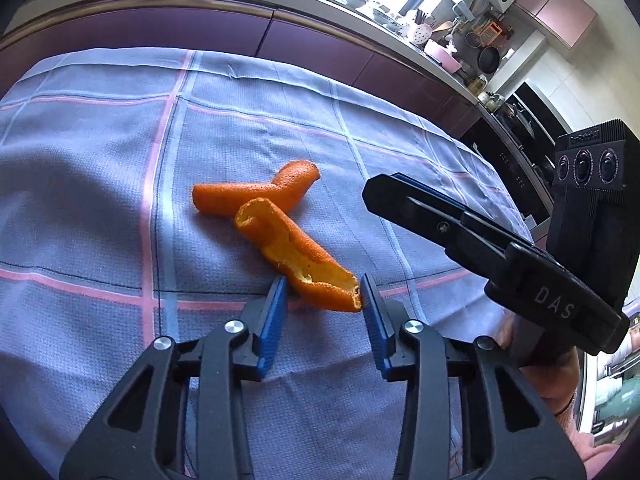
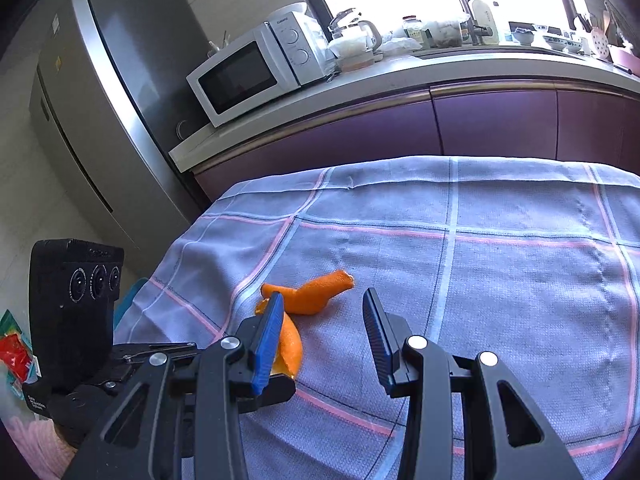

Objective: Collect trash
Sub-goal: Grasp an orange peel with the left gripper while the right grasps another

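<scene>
Two curled orange peels lie on a blue checked cloth [image 1: 100,168]. The near peel [image 1: 296,256] rests between my left gripper's [image 1: 324,292] open blue fingers, its end against the right fingertip [image 1: 370,300]. The far peel [image 1: 256,196] lies just behind it, touching it. My right gripper [image 2: 324,308] is open and empty, hovering above the cloth right of the peels. In the right wrist view the far peel [image 2: 316,296] shows ahead and the near peel [image 2: 290,350] is partly hidden behind my left finger. The right gripper also shows in the left wrist view [image 1: 480,248].
The cloth-covered table [image 2: 480,240] stands before purple cabinets [image 2: 480,124] and a counter with a white microwave [image 2: 256,68] and a kettle [image 2: 356,40]. A steel fridge [image 2: 120,80] stands at left. Coloured packets [image 2: 14,352] lie on the floor at far left.
</scene>
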Action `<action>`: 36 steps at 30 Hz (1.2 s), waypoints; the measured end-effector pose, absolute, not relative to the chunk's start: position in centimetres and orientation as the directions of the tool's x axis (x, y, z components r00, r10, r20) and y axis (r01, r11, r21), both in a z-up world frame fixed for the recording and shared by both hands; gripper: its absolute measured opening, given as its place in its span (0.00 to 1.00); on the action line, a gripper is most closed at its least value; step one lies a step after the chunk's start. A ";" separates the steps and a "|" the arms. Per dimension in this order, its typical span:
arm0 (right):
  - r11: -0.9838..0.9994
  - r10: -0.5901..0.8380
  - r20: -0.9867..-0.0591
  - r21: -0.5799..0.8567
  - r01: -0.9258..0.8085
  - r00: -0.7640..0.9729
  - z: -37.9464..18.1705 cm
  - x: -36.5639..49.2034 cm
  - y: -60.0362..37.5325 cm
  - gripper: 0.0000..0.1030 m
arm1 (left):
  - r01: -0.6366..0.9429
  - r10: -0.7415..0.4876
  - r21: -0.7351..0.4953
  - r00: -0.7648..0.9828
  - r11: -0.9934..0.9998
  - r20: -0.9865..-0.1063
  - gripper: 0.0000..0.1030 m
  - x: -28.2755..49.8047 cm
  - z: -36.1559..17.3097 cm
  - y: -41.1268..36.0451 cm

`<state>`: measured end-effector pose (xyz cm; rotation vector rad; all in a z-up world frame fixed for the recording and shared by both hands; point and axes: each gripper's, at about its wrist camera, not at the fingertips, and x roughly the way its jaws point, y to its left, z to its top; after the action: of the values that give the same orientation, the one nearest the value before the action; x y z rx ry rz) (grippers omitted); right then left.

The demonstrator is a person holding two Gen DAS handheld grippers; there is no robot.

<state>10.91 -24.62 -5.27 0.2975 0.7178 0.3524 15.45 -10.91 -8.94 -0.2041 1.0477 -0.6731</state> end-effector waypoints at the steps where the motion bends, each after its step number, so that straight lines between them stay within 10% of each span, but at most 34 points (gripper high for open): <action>1: 0.899 0.415 -0.588 0.384 -0.212 0.694 -5.3 11.2 -24.5 0.38 | 0.409 -0.604 -0.468 0.323 0.784 -0.729 0.33 15.6 -9.0 -10.8; 21: 0.884 0.438 -0.649 0.436 -0.168 0.622 -7.9 15.3 -22.6 0.39 | 0.448 -0.542 -0.351 0.431 0.823 -0.722 0.18 11.9 -6.9 -4.9; 36: 0.859 0.474 -0.612 0.481 -0.177 0.634 -7.6 14.5 -22.7 0.17 | 0.432 -0.497 -0.302 0.468 0.850 -0.731 0.26 10.3 -7.3 -1.7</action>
<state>14.54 -22.72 -7.56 0.3990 0.8043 0.3835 10.33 -1.65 -7.32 -0.0780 0.9224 -0.5706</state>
